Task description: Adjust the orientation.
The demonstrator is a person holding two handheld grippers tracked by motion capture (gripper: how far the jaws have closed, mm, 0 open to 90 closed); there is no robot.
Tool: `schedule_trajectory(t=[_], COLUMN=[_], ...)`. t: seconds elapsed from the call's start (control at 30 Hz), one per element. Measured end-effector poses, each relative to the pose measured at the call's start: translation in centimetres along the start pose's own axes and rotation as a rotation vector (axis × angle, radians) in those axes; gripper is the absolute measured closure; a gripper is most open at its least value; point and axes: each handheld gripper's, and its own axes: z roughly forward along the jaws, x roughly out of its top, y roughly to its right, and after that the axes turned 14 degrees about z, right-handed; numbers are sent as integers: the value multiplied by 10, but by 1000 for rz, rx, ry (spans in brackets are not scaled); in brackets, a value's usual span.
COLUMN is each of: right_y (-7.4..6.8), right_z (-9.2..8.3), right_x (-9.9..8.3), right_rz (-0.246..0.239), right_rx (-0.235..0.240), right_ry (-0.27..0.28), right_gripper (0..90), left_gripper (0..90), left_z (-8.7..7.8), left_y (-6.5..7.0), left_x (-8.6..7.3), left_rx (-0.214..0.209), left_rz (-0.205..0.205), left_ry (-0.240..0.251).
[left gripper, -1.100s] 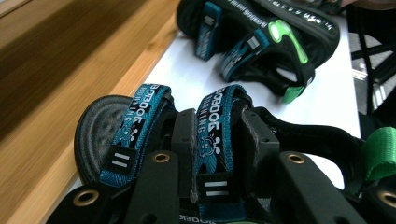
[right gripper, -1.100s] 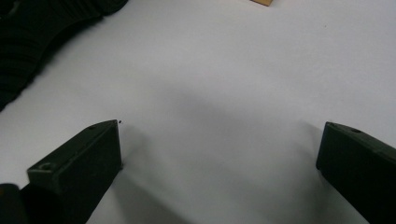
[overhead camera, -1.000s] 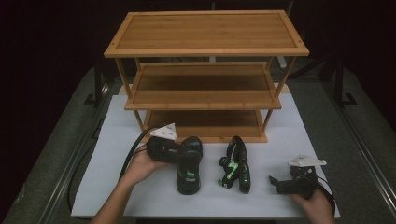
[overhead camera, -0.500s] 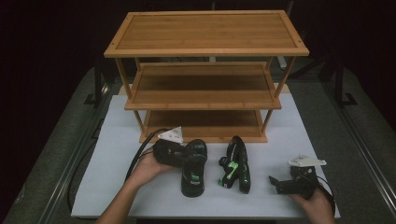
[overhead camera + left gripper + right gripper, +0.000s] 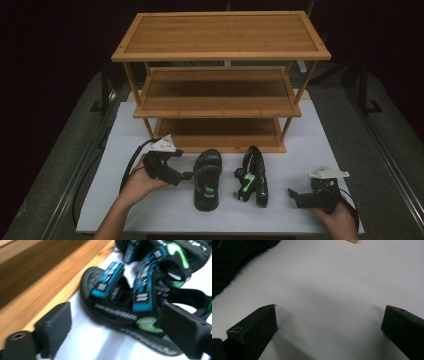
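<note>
1. We see the left gripper (image 5: 183, 165) at lower left of the high view, jaws spread wide, holding nothing; its tip sits just beside the left sandal (image 5: 207, 178).
2. In the left gripper view the two black jaws stand wide apart at the bottom corners, and the sandal with blue straps (image 5: 130, 307) lies between and beyond them. We cannot tell whether the right-hand jaw touches it; the picture is blurred.
3. We see the right gripper (image 5: 295, 196) at lower right of the high view, low over the white table (image 5: 300, 150), jaws wide apart, nothing between them.
4. The right gripper view shows bare white surface between its jaws, and a dark sole edge at upper left.
5. Count: two sandals. The left one lies flat, sole down; the right sandal (image 5: 253, 176) lies on its side, near the first but apart.
6. One wooden rack (image 5: 220, 75) with three shelves, centre frame, behind the sandals.
7. Two hands, one on each gripper.
</note>
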Motion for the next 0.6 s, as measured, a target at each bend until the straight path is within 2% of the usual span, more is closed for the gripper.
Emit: schedule_trajectory(t=[0.07,0.13,0.17,0.27,0.37,0.4,0.43,0.5,0.53,0.6], right_y=[0,0,0,0,0,0,0,0,0,0], right_z=[0,0,0,0,0,0,0,0,0,0], right_x=[0,0,0,0,0,0,0,0,1,1], right_rz=[-1,-1,-1,-1,-2,-2,-2,-2,-2,-2], right_rx=[0,0,1,0,0,0,1,1,0,1], right_ry=[0,0,0,0,-1,-1,-2,-2,-7,-6], right_gripper=[0,0,0,0,0,0,0,0,0,0], left_gripper=[0,0,0,0,0,0,0,0,0,0], left_z=[-5,-8,-14,-19,-28,-28,-33,-36,-41,-46], left_y=[0,1,2,3,8,8,11,12,15,17], left_x=[-6,-9,-16,-24,-42,-42,-52,-57,-66,-75], left_rx=[34,51,86,109,159,159,182,192,215,234], left_rz=[-13,-20,-32,-39,-57,-57,-71,-73,-73,-74], left_ry=[-20,-25,-32,-41,-67,-67,-78,-84,-100,-118])
